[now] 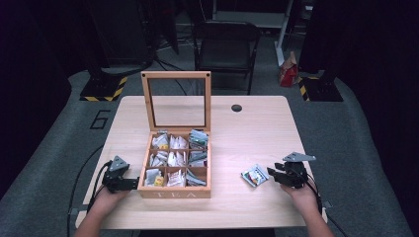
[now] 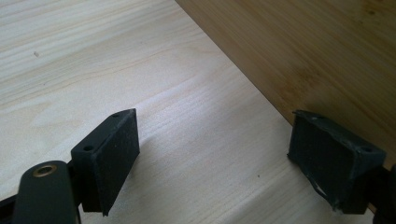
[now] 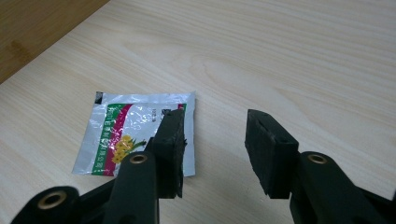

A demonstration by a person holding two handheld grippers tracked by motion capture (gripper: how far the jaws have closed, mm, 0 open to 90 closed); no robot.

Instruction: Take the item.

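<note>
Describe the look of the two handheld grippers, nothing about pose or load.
Both the left gripper and right gripper are black, each topped by a grey three-cornered plate. Their jaws end in blocky black pads with brass-coloured rivets at the pivots. Black cables trail from each. No sleeves show on the forearms.

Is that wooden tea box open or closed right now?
Open. The tea box has its glass lid standing upright at the back, and its compartments of tea packets are exposed.

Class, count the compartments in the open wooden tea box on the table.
9, in a three-by-three grid inside the wooden tea box: three along the back by the upright glass lid, three across the middle, three along the front.
</note>
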